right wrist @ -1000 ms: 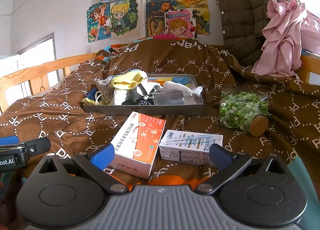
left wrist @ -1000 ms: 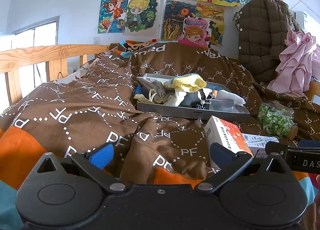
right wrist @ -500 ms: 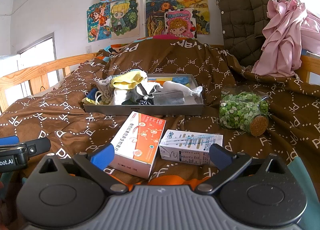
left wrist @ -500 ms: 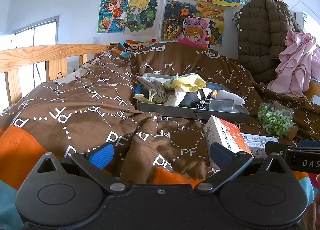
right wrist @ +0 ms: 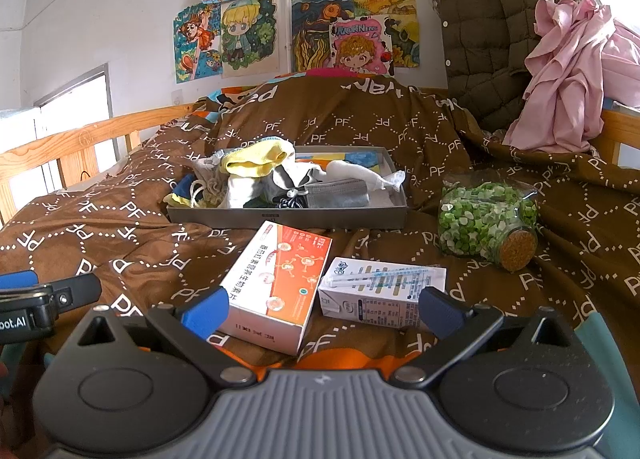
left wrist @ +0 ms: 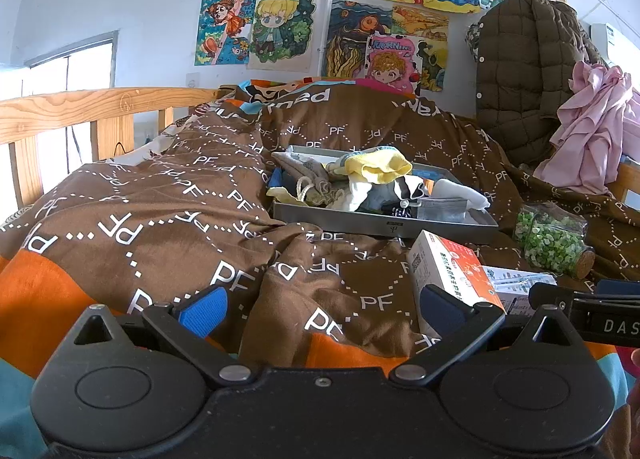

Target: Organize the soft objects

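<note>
A grey tray (left wrist: 384, 225) (right wrist: 288, 217) sits on the brown quilt in mid-bed, piled with soft items: a yellow sock (left wrist: 380, 167) (right wrist: 256, 159), a beige drawstring pouch (left wrist: 308, 179), white socks (right wrist: 360, 175) and a grey face mask (right wrist: 336, 193). My left gripper (left wrist: 320, 309) is open and empty, low over the quilt, well short of the tray. My right gripper (right wrist: 324, 309) is open and empty, just behind an orange-and-white box (right wrist: 280, 279).
A white carton (right wrist: 380, 291) lies beside the orange box (left wrist: 452, 271). A jar of green stars (right wrist: 486, 225) (left wrist: 554, 237) lies on its side to the right. A wooden rail (left wrist: 60, 115) bounds the left. A brown jacket (right wrist: 492, 31) and pink garment (right wrist: 568, 71) hang at back right.
</note>
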Motion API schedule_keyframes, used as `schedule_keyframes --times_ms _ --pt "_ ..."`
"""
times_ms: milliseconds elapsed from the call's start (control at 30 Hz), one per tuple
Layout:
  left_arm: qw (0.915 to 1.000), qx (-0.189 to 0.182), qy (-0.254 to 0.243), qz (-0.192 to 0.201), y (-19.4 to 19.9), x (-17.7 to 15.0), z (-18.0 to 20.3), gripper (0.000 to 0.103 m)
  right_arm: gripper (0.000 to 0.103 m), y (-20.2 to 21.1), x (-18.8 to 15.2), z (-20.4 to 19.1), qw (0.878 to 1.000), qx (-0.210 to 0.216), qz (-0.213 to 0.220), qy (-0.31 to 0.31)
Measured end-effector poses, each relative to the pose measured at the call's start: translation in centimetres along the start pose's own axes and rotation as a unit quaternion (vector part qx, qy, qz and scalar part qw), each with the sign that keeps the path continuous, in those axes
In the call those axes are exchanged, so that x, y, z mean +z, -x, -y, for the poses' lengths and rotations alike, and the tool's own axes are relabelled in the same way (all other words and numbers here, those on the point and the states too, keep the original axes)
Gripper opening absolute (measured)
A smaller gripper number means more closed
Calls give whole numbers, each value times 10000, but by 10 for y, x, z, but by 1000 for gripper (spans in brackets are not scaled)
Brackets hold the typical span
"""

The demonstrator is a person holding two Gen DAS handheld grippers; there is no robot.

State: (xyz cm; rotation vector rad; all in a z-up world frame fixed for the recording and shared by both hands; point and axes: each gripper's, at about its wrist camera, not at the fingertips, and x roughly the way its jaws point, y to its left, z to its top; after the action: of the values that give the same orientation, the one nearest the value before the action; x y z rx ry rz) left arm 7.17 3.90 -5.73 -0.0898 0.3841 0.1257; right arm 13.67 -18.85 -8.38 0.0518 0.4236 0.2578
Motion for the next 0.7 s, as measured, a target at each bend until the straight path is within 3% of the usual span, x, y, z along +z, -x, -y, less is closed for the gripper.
schedule_keyframes --times_ms 700 --pt "10000 -4 11 -5 0 1 -1 102 103 -1 -2 0 10000 0 -19 -5"
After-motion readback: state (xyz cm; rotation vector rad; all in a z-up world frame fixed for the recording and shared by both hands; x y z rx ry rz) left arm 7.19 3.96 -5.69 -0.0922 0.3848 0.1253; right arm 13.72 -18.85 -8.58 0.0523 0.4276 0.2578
